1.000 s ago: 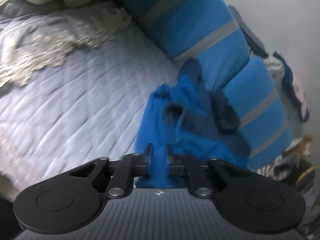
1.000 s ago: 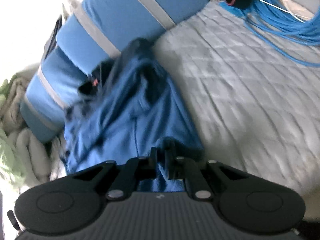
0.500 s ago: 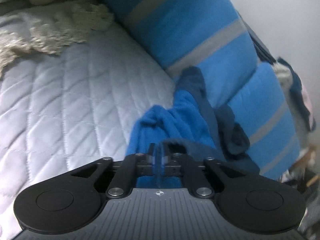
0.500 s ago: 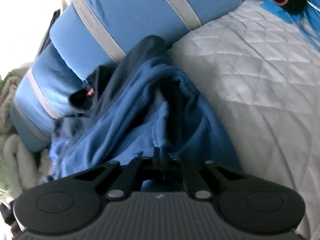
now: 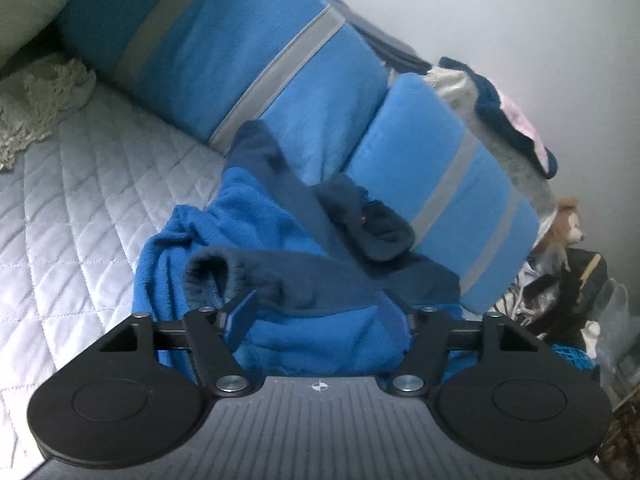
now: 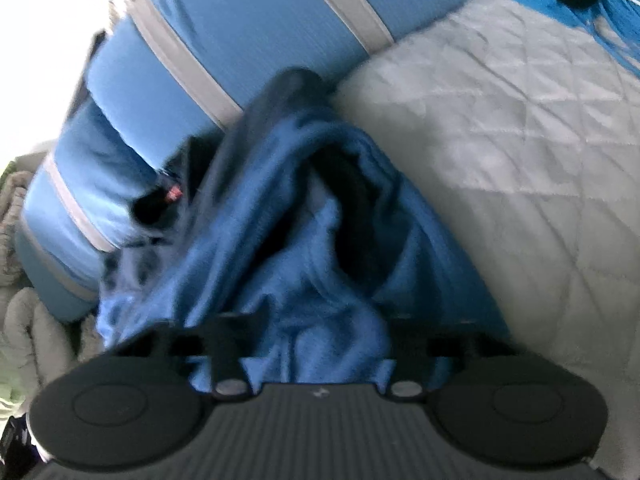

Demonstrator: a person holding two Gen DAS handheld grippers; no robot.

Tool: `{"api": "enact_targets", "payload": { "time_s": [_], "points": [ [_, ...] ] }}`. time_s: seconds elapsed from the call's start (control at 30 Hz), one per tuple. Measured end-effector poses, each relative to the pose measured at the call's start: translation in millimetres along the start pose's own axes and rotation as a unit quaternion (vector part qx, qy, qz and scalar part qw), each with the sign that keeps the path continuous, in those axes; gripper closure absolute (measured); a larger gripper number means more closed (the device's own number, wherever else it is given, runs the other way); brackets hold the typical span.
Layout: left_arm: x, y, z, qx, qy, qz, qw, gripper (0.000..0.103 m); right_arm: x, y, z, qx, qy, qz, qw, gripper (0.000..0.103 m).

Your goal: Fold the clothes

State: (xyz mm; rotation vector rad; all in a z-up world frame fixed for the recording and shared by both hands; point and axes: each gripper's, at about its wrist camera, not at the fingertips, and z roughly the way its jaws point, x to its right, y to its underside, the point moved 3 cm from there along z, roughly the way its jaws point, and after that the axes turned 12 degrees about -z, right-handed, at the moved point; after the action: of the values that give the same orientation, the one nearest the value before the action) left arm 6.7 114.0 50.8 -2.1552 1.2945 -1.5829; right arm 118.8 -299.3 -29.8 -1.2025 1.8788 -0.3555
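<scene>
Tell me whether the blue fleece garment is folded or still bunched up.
Bunched up, not folded: the blue fleece garment lies in a crumpled heap on the quilted bed against the striped blue rolls, one dark cuff gaping.

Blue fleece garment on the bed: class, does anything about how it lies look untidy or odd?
Yes. The blue fleece garment lies bunched, not flat, on the grey quilted bedcover, its dark navy part riding up against the blue grey-striped bolster.

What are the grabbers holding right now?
Nothing. Both are letting go: the left hand-held gripper and the right hand-held gripper are opening their jaws, and the blue fleece garment lies loose between them on the bed.
</scene>
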Motion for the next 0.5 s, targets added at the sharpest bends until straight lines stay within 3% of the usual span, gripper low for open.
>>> {"api": "enact_targets", "payload": {
  "time_s": [0.07,0.2,0.3,0.4,0.5],
  "points": [
    [7,5,-9,0.002,0.001,0.009,1.0,0.032,-7,-3,-9,0.028,0.001,-0.018,0.999,0.001],
    [24,24,-39,-0.001,0.012,0.03,0.9995,0.027,-22,-8,-21,0.07,0.001,-0.056,0.996,0.0],
    [47,45,-68,-0.013,0.023,0.08,0.9964,0.025,-27,-7,-22,0.087,0.008,-0.062,0.994,0.0],
    [74,79,-81,-0.047,0.023,0.18,0.9822,0.025,-30,-7,-20,0.098,0.017,-0.063,0.993,0.0],
    [96,122,-84,-0.086,0.02,0.29,0.953,0.025,-35,-9,-20,0.112,0.02,-0.075,0.991,0.0]
  ]
}}
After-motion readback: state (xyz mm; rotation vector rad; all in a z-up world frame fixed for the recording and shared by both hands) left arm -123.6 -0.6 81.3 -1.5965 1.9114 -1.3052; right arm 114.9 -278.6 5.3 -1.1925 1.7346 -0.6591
